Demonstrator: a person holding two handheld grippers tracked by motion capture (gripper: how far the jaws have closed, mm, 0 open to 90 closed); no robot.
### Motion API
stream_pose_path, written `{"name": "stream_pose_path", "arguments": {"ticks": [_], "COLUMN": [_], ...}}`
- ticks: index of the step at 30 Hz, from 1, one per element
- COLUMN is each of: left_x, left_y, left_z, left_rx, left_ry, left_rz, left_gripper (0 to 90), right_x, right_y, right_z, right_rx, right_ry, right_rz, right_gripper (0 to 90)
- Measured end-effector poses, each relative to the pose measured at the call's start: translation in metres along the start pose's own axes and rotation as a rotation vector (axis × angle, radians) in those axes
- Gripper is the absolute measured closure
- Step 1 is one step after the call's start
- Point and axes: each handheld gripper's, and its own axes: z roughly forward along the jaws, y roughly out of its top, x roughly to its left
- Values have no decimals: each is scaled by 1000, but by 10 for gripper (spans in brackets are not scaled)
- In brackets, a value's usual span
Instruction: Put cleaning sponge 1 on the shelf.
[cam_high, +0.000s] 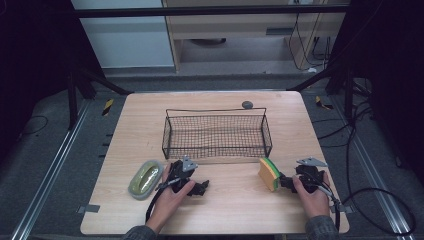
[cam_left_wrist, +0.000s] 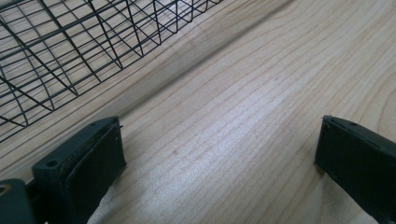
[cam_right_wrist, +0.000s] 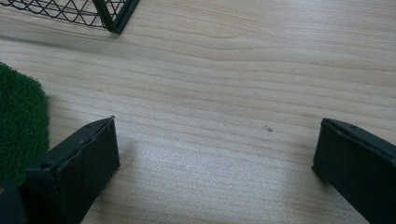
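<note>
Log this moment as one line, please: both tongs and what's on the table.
left tongs: open, empty, near wire basket | right tongs: open, empty, beside sponge | green dish: left of left tongs | basket: empty

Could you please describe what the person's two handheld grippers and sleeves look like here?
Both the left gripper and the right gripper are black, each topped by a grey three-cornered plate and trailing a black cable. Up close, each has two flat, blocky black jaws. The person's sleeves are grey at the cuffs.

The green sponge (cam_right_wrist: 18, 126) is cut off by the picture's left edge.
</note>
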Motion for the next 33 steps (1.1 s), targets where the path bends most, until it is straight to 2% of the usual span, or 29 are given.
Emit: {"name": "stream_pose_path", "arguments": {"ticks": [2, 3, 5, 6, 9, 11, 12, 13, 14, 18, 22, 28, 33], "left_x": [1, 2, 3, 3, 5, 6, 8, 8, 12, 20, 34, 46, 52], "left_y": [1, 5, 9, 10, 15, 19, 21, 21, 23, 23, 22, 19, 19], "left_z": [-2, -9, -18, -24, -47, -64, -71, -71, -82, -90, -94, -99, -104], "left_rx": [2, -24, -19, -17, -44, -69, -83, -83, -96, -89, -76, -70, -85], "left_ry": [10, 5, -9, -7, 40, 56, 65, 65, 73, 72, 92, 118, 131], "left_rz": [-6, -13, -30, -21, 2, 16, 17, 17, 13, -3, -22, -43, -54], "left_gripper": [62, 55, 57, 57, 57, 46, 40, 40, 40, 40, 45, 45, 48], "right_x": [0, 0, -1, -1, -1, -1, 0, 0, 0, 0, 0, -1, -1], "right_y": [0, 1, 1, 1, 1, 1, 1, 1, 1, 1, 1, 1, 1], "right_z": [0, 1, 2, 2, 1, 1, 1, 1, 1, 1, 1, 1, 1], "right_rx": [0, 0, -3, -4, -3, -1, -1, -1, -2, -2, 0, -3, -3], "right_ry": [0, 7, 14, 16, 17, 18, 18, 18, 16, 16, 20, 21, 21], "right_rz": [-1, -7, -19, -19, -20, -16, -16, -16, -21, -21, -18, -22, -22], "right_gripper": [5, 5, 5, 5, 5, 5, 5, 5, 5, 5, 5, 5, 5]}}
